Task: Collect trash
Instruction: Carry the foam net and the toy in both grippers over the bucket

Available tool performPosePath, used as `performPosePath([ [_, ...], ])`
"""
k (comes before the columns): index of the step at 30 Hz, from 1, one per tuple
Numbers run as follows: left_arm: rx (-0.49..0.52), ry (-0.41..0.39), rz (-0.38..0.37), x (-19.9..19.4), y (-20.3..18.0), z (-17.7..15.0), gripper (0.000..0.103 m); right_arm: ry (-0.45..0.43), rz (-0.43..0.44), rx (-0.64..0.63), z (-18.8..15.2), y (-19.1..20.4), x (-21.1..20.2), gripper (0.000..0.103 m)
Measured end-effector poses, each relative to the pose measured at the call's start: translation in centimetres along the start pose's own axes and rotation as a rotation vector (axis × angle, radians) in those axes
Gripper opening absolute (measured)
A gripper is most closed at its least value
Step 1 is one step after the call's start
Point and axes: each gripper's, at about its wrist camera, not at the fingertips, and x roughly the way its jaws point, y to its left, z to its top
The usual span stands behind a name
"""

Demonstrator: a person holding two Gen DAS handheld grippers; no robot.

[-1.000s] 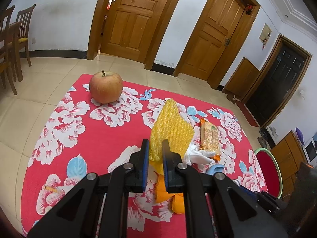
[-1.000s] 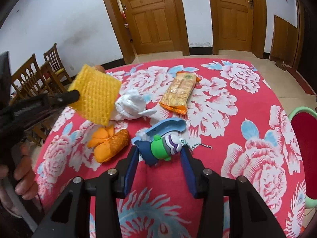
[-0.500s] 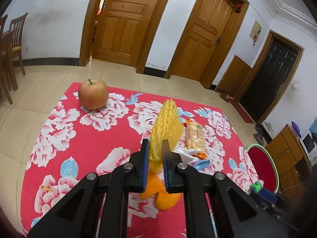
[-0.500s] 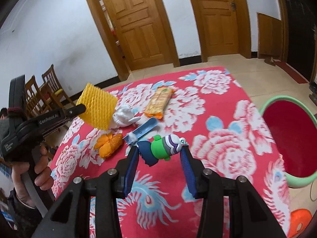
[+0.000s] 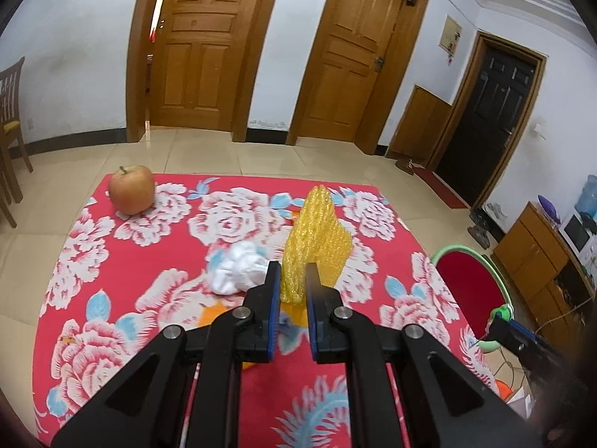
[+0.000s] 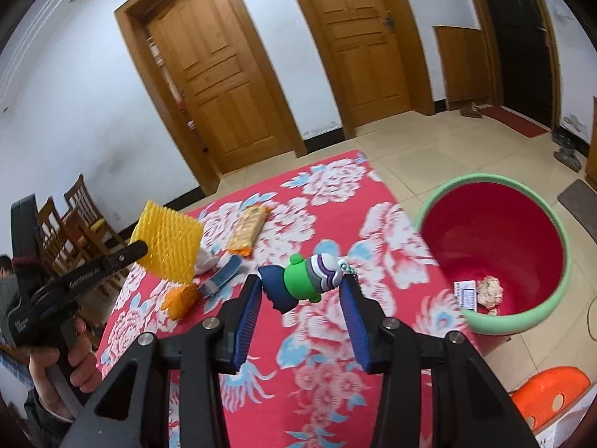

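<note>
While the left gripper (image 5: 290,282) pinches a yellow foam net (image 5: 317,246) tight between its blue pads, the left wrist view looks across a table under a red floral cloth (image 5: 123,298). The net stands upright from the jaws, clear of the cloth. Just left of the pads lies a crumpled white wad (image 5: 238,268); an apple (image 5: 131,188) sits at the far left corner, well apart. Bits of an orange item (image 5: 211,313) show beneath the fingers. At right, off the table edge, is a green-rimmed red bin (image 5: 474,283).

From the right wrist view, the right gripper (image 6: 302,295) is clamped on a small toy figure (image 6: 304,283), green w/ purple-striped cap & dark blue end, held crosswise between both pads above the cloth. The bin (image 6: 522,321) stands on the floor beside the table at right, w/ a small card and a crumpled scrap inside. A hand (image 6: 71,366) at left holds the other gripper (image 6: 140,250), the net in its tip. On the cloth behind: a snack packet (image 6: 248,229), a blue item (image 6: 222,276), the orange item (image 6: 181,298).
</note>
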Motion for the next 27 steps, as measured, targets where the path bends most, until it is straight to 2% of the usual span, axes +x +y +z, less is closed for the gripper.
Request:
performPosePath([
  [17,0.140,0.067,-0.060,3.1,-9.1,-0.9,0.011,-0.093,-0.140,0.165,0.4,-9.5,-3.3,0.047],
  [27,0.238,0.106,-0.104,5.5,-14.5,-1.3,0.011,-0.071,-0.211,0.253,0.2,-14.5,-2.4,0.047],
])
